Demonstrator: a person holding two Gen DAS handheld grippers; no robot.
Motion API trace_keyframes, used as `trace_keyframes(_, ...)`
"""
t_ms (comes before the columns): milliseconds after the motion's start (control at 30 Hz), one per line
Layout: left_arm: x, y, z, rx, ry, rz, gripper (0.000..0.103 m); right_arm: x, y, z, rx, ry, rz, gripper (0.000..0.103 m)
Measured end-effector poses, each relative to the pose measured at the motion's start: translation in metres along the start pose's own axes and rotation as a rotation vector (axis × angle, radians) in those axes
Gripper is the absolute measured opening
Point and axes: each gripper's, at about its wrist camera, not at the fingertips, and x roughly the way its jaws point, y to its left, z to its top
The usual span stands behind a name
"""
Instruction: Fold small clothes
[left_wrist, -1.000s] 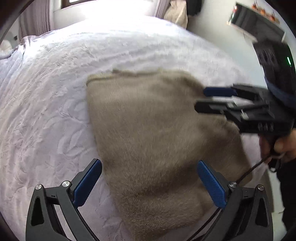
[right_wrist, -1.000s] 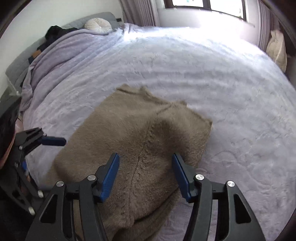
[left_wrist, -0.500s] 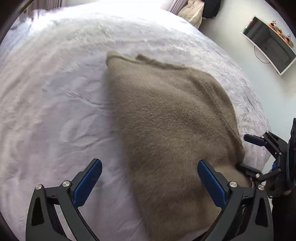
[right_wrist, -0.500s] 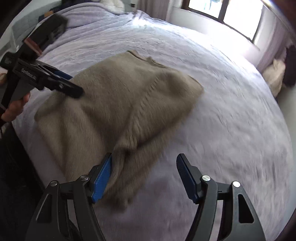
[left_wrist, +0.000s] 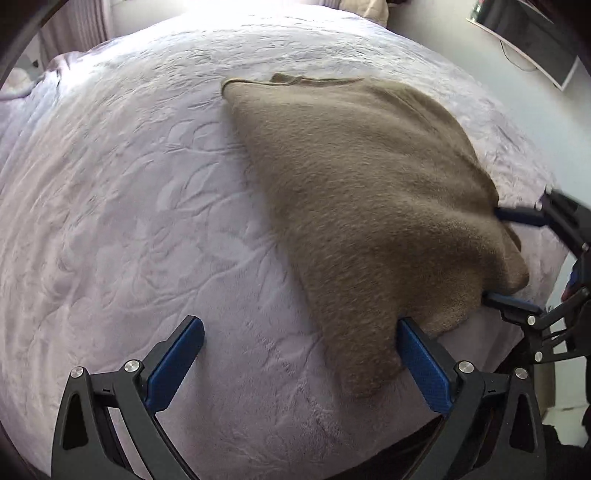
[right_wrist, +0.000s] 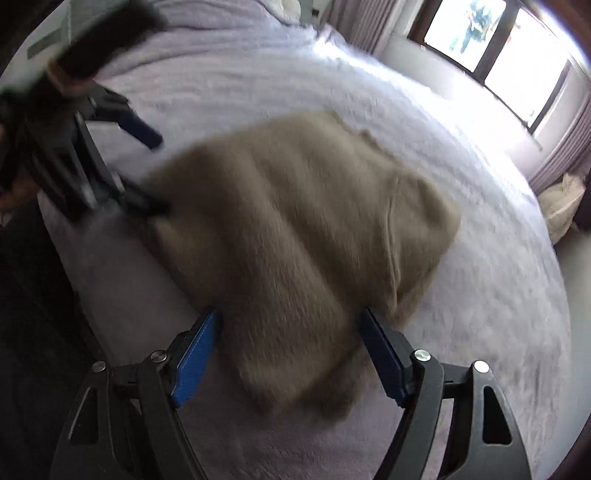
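Observation:
A fuzzy tan sweater (left_wrist: 362, 192) lies folded on the lilac bedspread (left_wrist: 129, 192); it also shows, blurred, in the right wrist view (right_wrist: 303, 236). My left gripper (left_wrist: 295, 339) is open low over the bed, its right finger against the sweater's near corner. My right gripper (right_wrist: 288, 336) is open with the sweater's near edge between its fingers. In the left wrist view the right gripper (left_wrist: 517, 258) straddles the sweater's right edge. In the right wrist view the left gripper (right_wrist: 147, 170) stands at the sweater's left side.
The bed's near edge (right_wrist: 92, 280) drops to a dark floor. A window (right_wrist: 491, 48) and curtains stand beyond the bed. A cushion (right_wrist: 561, 199) lies at the far right. A wall screen (left_wrist: 532, 40) hangs at the upper right.
Both grippers moved lower and nearer to the sweater's near edge. The right gripper now has the hem between its open fingers; the left one touches the near corner. The right view is motion-blurred.

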Motion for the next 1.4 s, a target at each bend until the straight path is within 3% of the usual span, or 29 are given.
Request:
trace_keyframes(100, -0.017, -0.001, 0.001, 0.044, -0.045, 0.027, 0.103, -0.010, -0.017, -0.021, 0.067, 0.058, 0.030, 0.081)
trace_keyframes(267, -0.008, 0.007, 0.033, 0.015, -0.056, -0.082, 0.103, -0.046, -0.065, -0.028, 0.255, -0.065, 0.114, 0.083)
trace_keyframes(400, 0.021, 0.008, 0.054, -0.039, -0.005, -0.163, 0.103, -0.029, -0.115, -0.006, 0.485, -0.143, 0.298, 0.088)
trace_keyframes(533, 0.022, 0.007, 0.059, -0.060, -0.005, -0.182, 0.103, -0.012, -0.140, 0.005, 0.652, -0.099, 0.419, 0.089)
trace_keyframes(600, 0.014, 0.008, 0.055, -0.050, -0.016, -0.173, 0.103, -0.032, -0.144, -0.001, 0.642, -0.117, 0.464, 0.089)
trace_keyframes(700, 0.010, 0.007, 0.053, -0.011, -0.018, -0.163, 0.103, -0.069, -0.147, -0.006, 0.571, -0.135, 0.332, 0.089)
trace_keyframes(833, 0.015, 0.005, 0.055, 0.000, -0.015, -0.178, 0.103, -0.108, -0.146, 0.005, 0.575, -0.261, 0.261, 0.089)
trace_keyframes(900, 0.012, 0.010, 0.055, -0.027, -0.021, -0.191, 0.103, -0.106, -0.129, 0.024, 0.528, -0.307, 0.313, 0.089)
trace_keyframes(967, 0.006, 0.020, 0.053, -0.055, -0.038, -0.186, 0.103, -0.090, -0.108, 0.039, 0.495, -0.325, 0.462, 0.089)
trace_keyframes(1033, 0.002, 0.032, 0.050, -0.074, -0.044, -0.165, 0.103, -0.057, -0.084, 0.046, 0.465, -0.254, 0.588, 0.089)
trace_keyframes(1067, 0.000, 0.040, 0.047, -0.093, -0.045, -0.160, 0.103, -0.038, -0.074, 0.042, 0.445, -0.182, 0.569, 0.089)
trace_keyframes(1133, -0.002, 0.051, 0.043, -0.126, -0.043, -0.163, 0.103, 0.001, -0.061, 0.018, 0.425, -0.001, 0.444, 0.083)
trace_keyframes(1167, -0.002, 0.052, 0.042, -0.127, -0.040, -0.163, 0.103, 0.009, -0.061, 0.004, 0.429, 0.033, 0.433, 0.082)
trace_keyframes(1267, 0.001, 0.040, 0.048, -0.082, -0.033, -0.189, 0.103, -0.029, -0.076, -0.014, 0.477, -0.055, 0.491, 0.083)
trace_keyframes(1300, 0.005, 0.034, 0.053, -0.067, -0.026, -0.203, 0.103, -0.047, -0.085, -0.013, 0.483, -0.097, 0.463, 0.084)
trace_keyframes(1400, 0.023, 0.014, 0.068, -0.022, 0.008, -0.226, 0.103, -0.074, -0.114, -0.009, 0.508, -0.197, 0.295, 0.101)
